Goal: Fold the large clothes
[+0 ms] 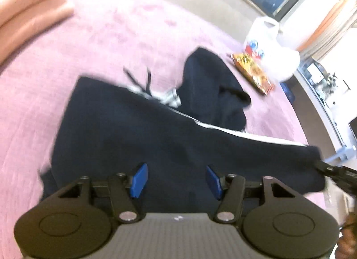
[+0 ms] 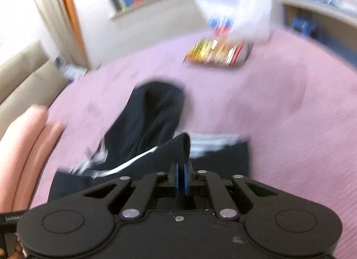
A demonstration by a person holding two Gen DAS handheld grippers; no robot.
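Note:
Dark navy track pants (image 1: 138,134) with white side stripes lie spread on a pink bedspread (image 1: 67,62). My left gripper (image 1: 176,180) is open just above the near part of the pants, with nothing between its blue pads. My right gripper (image 2: 182,176) is shut on a corner of the pants (image 2: 142,120) and lifts the fabric. It also shows at the right edge of the left wrist view (image 1: 334,172), pinching the end of the striped leg. The views are blurred.
A colourful snack packet (image 1: 254,72) and a white plastic bag (image 1: 270,46) lie at the far side of the bed. Folded pink bedding (image 1: 29,6) sits at the left. A window and curtains are beyond the bed.

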